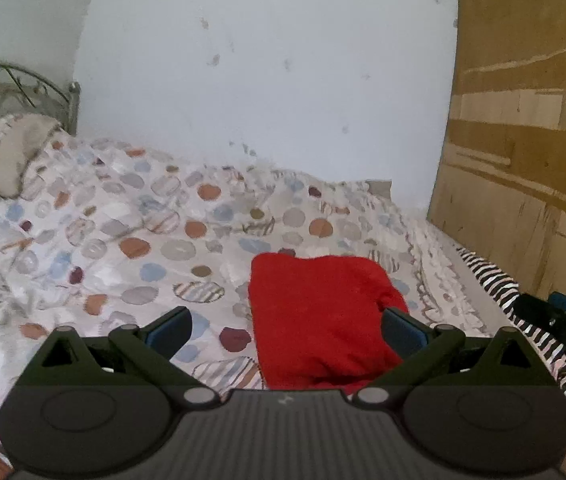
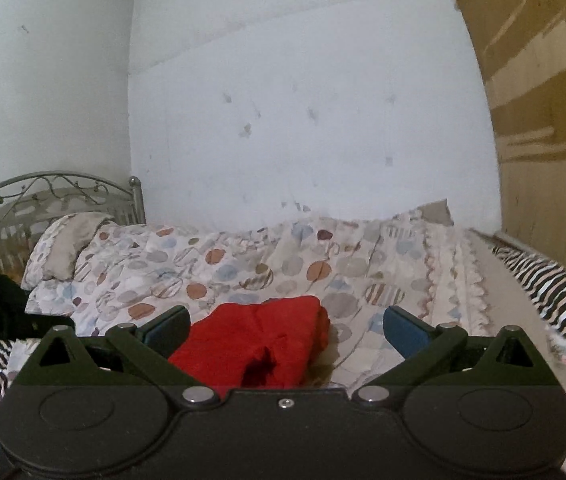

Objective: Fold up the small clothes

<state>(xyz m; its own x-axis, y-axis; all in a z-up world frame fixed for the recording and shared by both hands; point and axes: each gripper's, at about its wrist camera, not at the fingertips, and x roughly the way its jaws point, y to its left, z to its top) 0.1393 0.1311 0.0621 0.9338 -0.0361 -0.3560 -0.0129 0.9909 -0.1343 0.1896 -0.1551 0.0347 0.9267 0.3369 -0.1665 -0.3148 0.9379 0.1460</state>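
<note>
A small red garment (image 1: 319,316) lies folded into a compact bundle on the spotted bedspread (image 1: 131,232). In the left wrist view it lies ahead and right of centre, reaching the right finger. My left gripper (image 1: 285,326) is open and holds nothing. In the right wrist view the red garment (image 2: 259,336) lies just ahead between the fingers, nearer the left one. My right gripper (image 2: 287,326) is open and empty. The right gripper also shows at the right edge of the left wrist view (image 1: 563,324).
A pillow (image 1: 7,156) and a metal headboard (image 2: 43,196) are at the far left. A white wall (image 1: 263,80) runs behind the bed. A cardboard sheet (image 1: 523,140) leans at the right. A zebra-striped cloth (image 2: 555,292) edges the bed's right side.
</note>
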